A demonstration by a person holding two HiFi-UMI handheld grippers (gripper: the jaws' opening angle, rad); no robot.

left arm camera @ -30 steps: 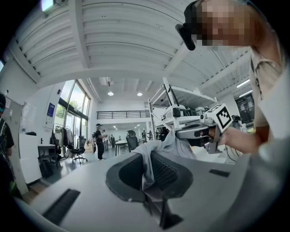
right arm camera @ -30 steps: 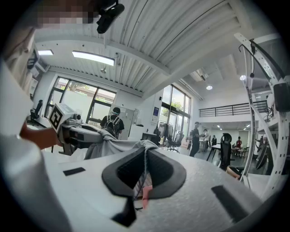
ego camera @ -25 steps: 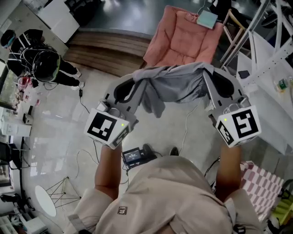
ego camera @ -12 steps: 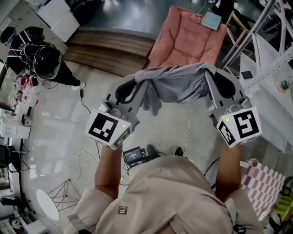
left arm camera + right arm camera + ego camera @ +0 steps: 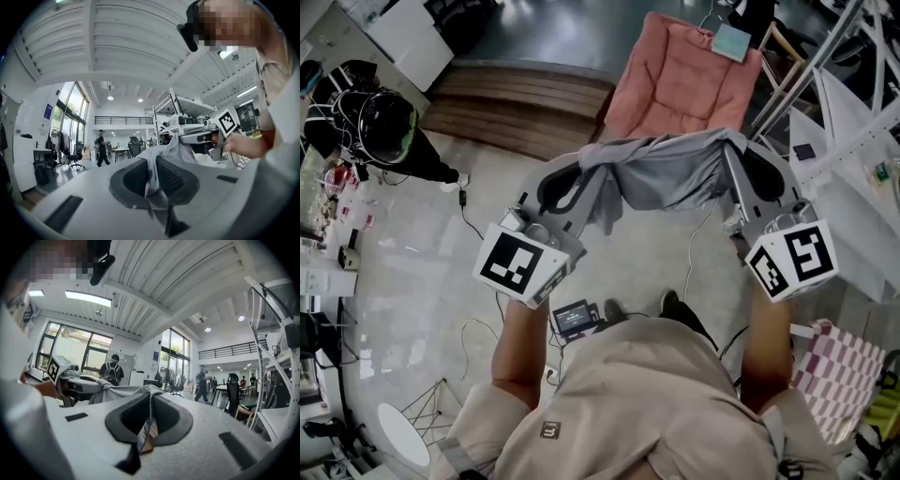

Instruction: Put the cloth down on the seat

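Note:
A grey cloth (image 5: 661, 178) hangs stretched in the air between my two grippers. My left gripper (image 5: 581, 165) is shut on its left corner, and a fold droops below it. My right gripper (image 5: 733, 142) is shut on the right corner. In the left gripper view the cloth (image 5: 153, 176) runs up between the jaws toward the other gripper (image 5: 206, 136). The right gripper view shows the cloth's edge (image 5: 149, 420) pinched between its jaws. The seat, a pink cushioned chair (image 5: 680, 80), stands just beyond the cloth on the floor.
A pale blue pad (image 5: 729, 41) lies on the chair's top right. White metal shelving (image 5: 848, 122) stands at the right, a wooden step (image 5: 525, 103) left of the chair. A person in black (image 5: 380, 127) is at the far left. Cables (image 5: 483, 234) trail on the floor.
The cloth and both grippers have drifted slightly up and toward the chair; the grips are unchanged. My foot has stepped forward on the floor.

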